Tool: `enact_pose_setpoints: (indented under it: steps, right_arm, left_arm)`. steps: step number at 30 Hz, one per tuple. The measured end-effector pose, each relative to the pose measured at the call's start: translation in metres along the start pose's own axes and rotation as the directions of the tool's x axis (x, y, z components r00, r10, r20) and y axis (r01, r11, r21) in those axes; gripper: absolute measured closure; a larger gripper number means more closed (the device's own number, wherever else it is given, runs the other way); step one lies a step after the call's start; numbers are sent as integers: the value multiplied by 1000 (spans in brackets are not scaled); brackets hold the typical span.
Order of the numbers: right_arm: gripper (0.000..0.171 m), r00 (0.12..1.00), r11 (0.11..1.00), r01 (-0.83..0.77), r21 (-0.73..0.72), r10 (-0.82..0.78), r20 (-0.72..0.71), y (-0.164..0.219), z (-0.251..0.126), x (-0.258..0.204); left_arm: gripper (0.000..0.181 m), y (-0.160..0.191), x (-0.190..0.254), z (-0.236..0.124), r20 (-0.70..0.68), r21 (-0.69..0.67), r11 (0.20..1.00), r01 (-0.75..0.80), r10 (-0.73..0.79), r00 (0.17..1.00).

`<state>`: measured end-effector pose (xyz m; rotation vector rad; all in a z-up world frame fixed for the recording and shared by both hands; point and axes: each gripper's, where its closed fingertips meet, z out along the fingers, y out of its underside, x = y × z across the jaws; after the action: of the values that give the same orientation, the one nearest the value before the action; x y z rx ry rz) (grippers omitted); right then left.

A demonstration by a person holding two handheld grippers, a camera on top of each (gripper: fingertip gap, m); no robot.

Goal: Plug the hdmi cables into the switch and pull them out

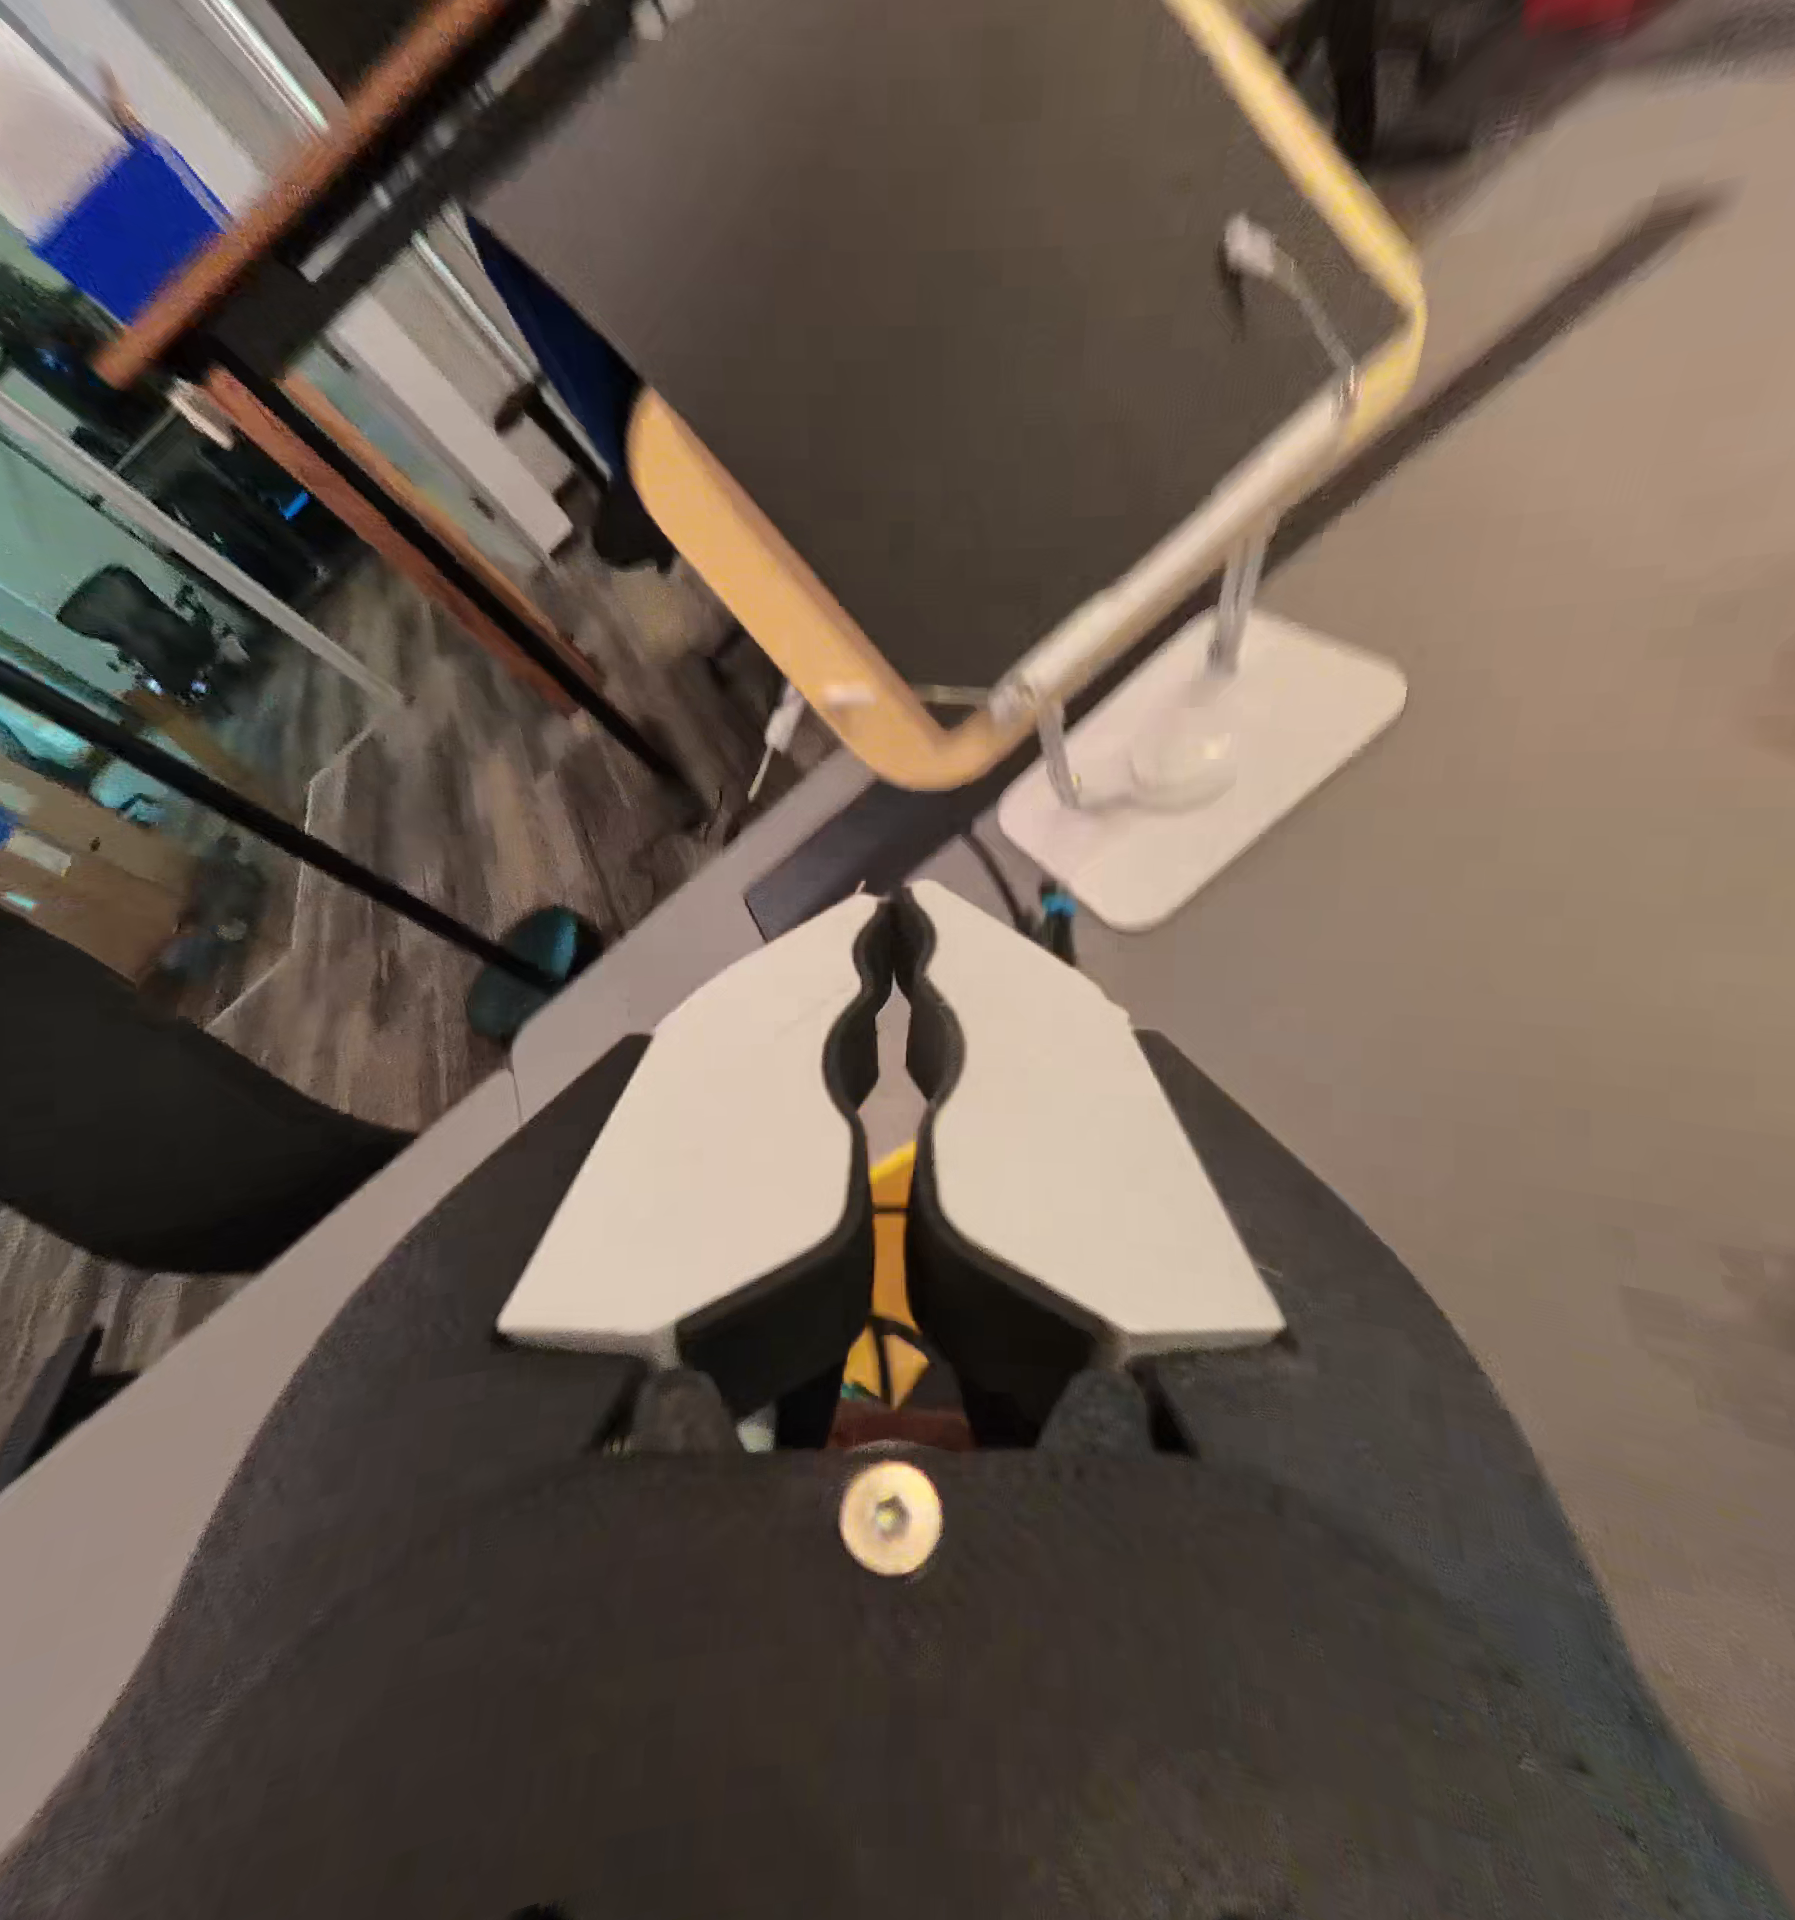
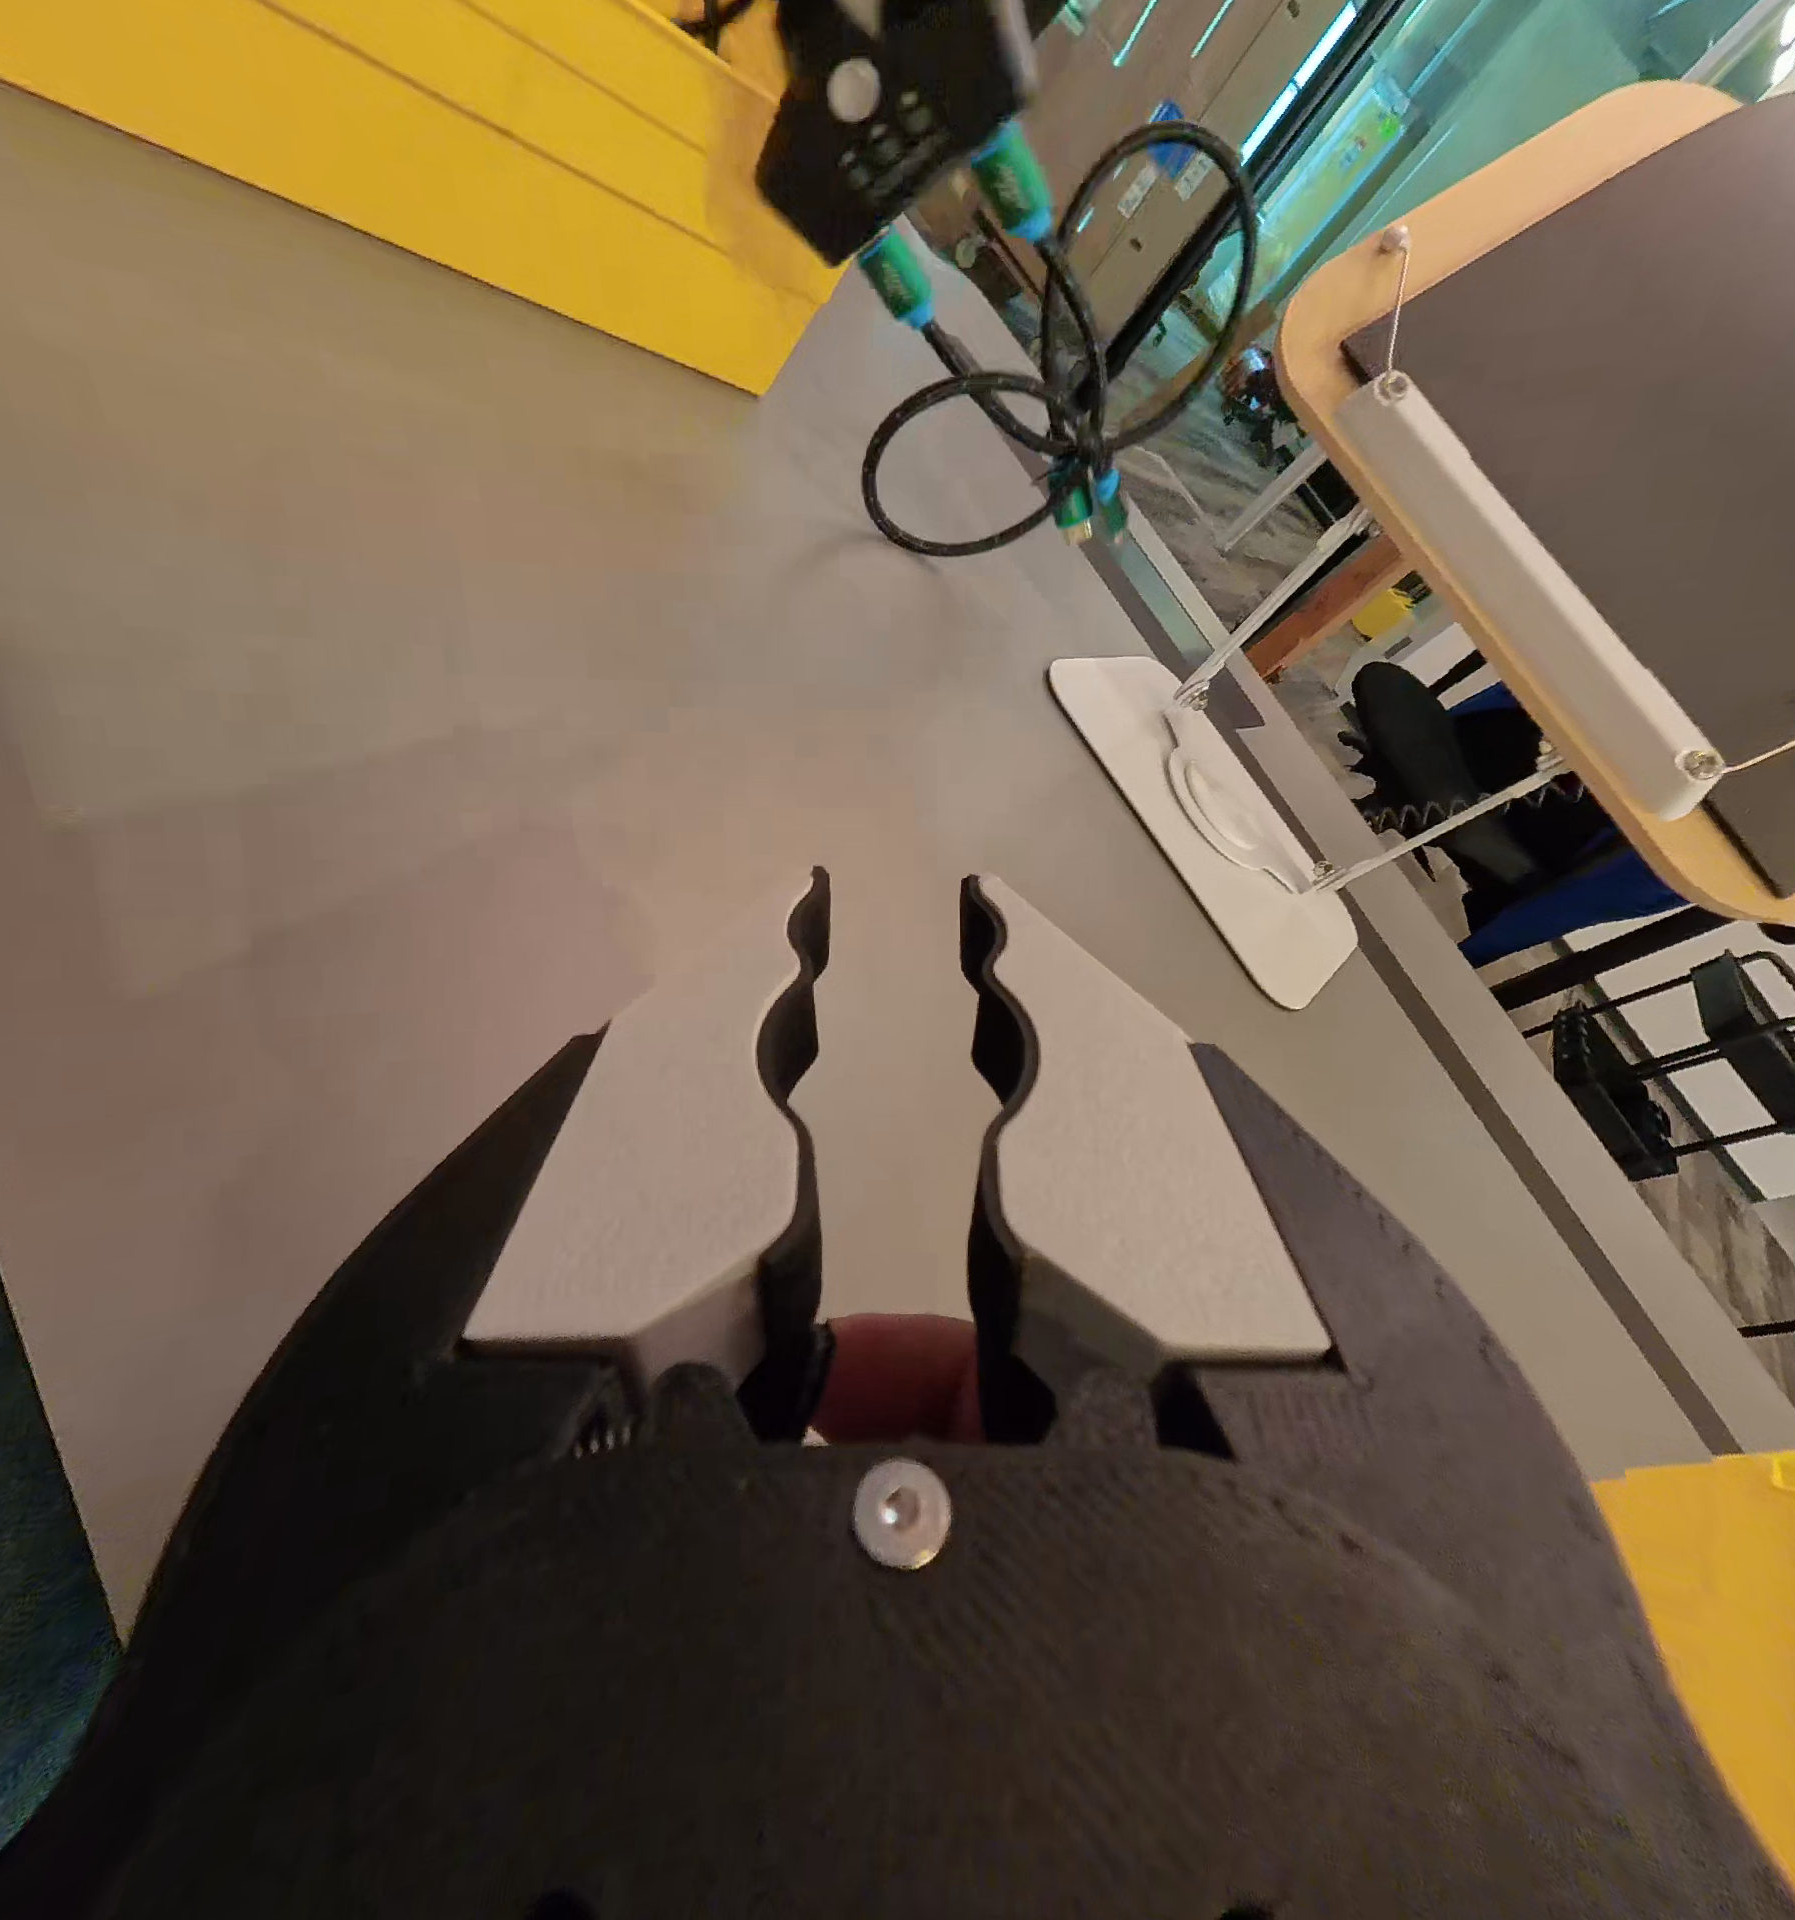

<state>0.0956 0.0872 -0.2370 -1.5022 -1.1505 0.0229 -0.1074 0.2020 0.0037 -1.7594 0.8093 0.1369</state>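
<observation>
In the right wrist view a black HDMI switch [image 2: 888, 114] sits at the far end of the grey table [image 2: 405, 623], against a yellow box [image 2: 436, 145]. Two green-and-blue HDMI plugs [image 2: 1007, 192] are in its near side. Their black cables [image 2: 1069, 405] coil beside it, and the free plugs [image 2: 1085, 504] lie on the table. My right gripper [image 2: 893, 883] is open and empty, well short of the cables. My left gripper [image 1: 898, 914] is shut with nothing visible between its tips. A black cable with a blue collar [image 1: 1054, 914] shows just behind its right finger.
A white stand base [image 2: 1205, 831] stands by the table's right edge and carries a tilted dark board with a wooden rim [image 2: 1620, 395]; both show in the left wrist view too [image 1: 1267, 748] [image 1: 924, 343]. Another yellow object [image 2: 1745, 1662] lies at the near right. Office floor and chairs lie beyond the edge.
</observation>
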Motion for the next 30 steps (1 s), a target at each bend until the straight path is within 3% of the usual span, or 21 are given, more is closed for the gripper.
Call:
enact_pose_setpoints:
  steps: [2,4,7,9,12,15,17,20,22,23,25,26,29,30]
  right_arm:
    - [150,1000,1000,-5,-1,5,6,2,1,-2]
    - [150,1000,1000,-6,10,6,15,0,2,-5]
    - [150,1000,1000,-7,28,6,24,-6,4,-10]
    - [150,999,1000,-5,30,3,37,-8,8,-15]
    - [150,998,999,14,32,-16,55,-11,12,-22]
    - [149,997,999,26,26,-27,73,-12,13,-28]
    - [150,997,1000,24,19,-25,79,-10,14,-31]
    - [150,996,1000,10,7,-11,89,-5,16,-35]
    - [150,995,1000,2,-2,-2,98,-1,19,-37]
    - [150,995,1000,1,-4,0,102,0,21,-39]
    - [150,995,1000,1,-4,0,104,1,23,-40]
    - [150,995,1000,-1,-3,1,103,2,24,-40]
    - [150,994,1000,-7,2,7,105,3,23,-41]
    - [149,994,1000,-8,1,8,105,4,23,-41]
  left_arm:
    - [181,-27,-28,-16,23,14,999,-30,30,999]
    - [181,-29,-33,-17,-1,-38,996,-85,85,996]
    - [181,3,-6,-13,-75,-119,982,-146,137,988]
    - [181,45,26,-3,-144,-218,960,-178,148,978]
    - [118,123,37,25,-86,-401,882,-248,233,969]
    - [104,179,16,55,-41,-505,829,-241,256,966]
    - [102,209,3,70,-71,-578,797,-176,166,984]
    - [120,220,-16,85,-119,-599,768,-226,193,974]
    - [136,209,-20,94,-150,-560,765,-317,283,947]
    - [142,213,-22,97,-179,-584,721,-373,333,926]
    - [169,220,-32,104,-183,-607,626,-490,489,853]
    - [173,222,-42,107,-158,-628,581,-518,557,815]
    - [131,233,-61,110,-105,-688,543,-482,582,806]
    - [127,233,-66,112,-95,-682,544,-488,596,797]
